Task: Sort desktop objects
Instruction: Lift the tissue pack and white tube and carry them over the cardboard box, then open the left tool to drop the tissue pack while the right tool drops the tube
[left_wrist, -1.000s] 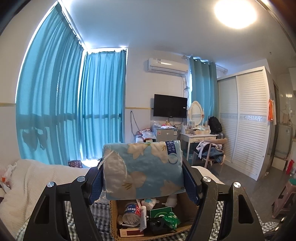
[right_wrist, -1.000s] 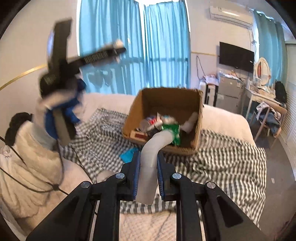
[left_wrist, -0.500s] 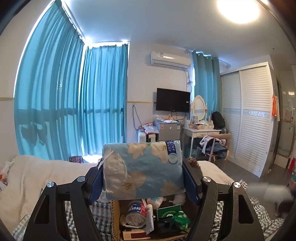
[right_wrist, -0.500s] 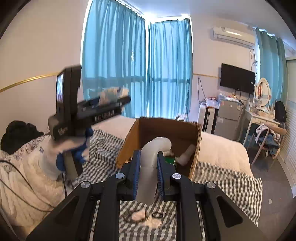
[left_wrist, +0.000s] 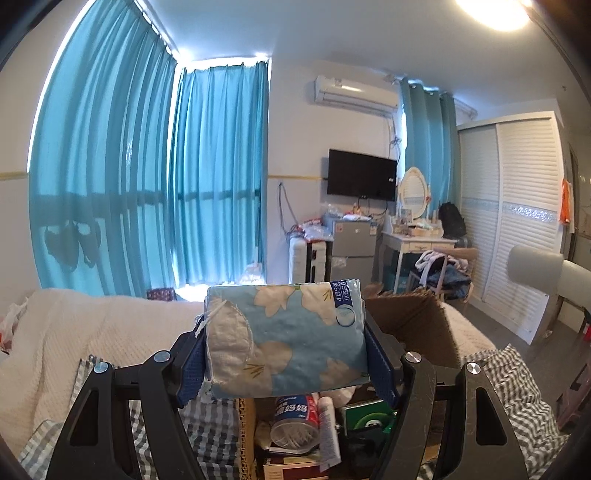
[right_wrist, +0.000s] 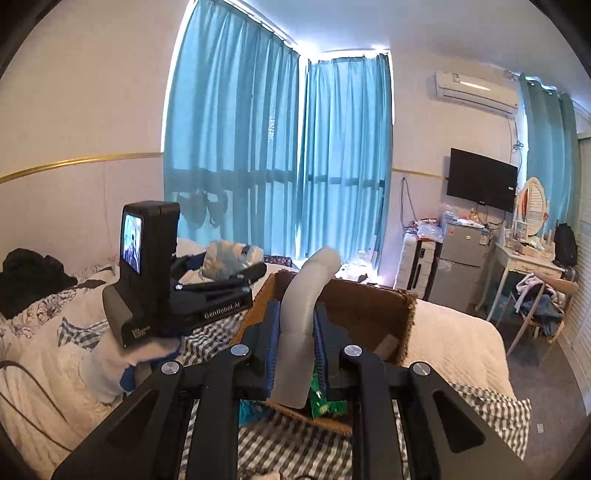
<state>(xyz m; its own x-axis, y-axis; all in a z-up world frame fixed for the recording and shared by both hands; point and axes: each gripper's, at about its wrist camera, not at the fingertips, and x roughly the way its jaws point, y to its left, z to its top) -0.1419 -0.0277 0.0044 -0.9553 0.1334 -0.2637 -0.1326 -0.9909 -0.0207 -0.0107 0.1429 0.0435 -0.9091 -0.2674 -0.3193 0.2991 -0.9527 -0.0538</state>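
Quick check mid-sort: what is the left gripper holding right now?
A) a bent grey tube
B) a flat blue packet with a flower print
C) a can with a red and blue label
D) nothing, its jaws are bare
B: in the left wrist view the left gripper has its pads pressed on both sides of the blue floral packet, held above the cardboard box.

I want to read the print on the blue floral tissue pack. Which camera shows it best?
The left wrist view: the tissue pack fills the centre, face-on, clamped in the left gripper, label visible. The right wrist view shows the pack only small, from the side, partly hidden.
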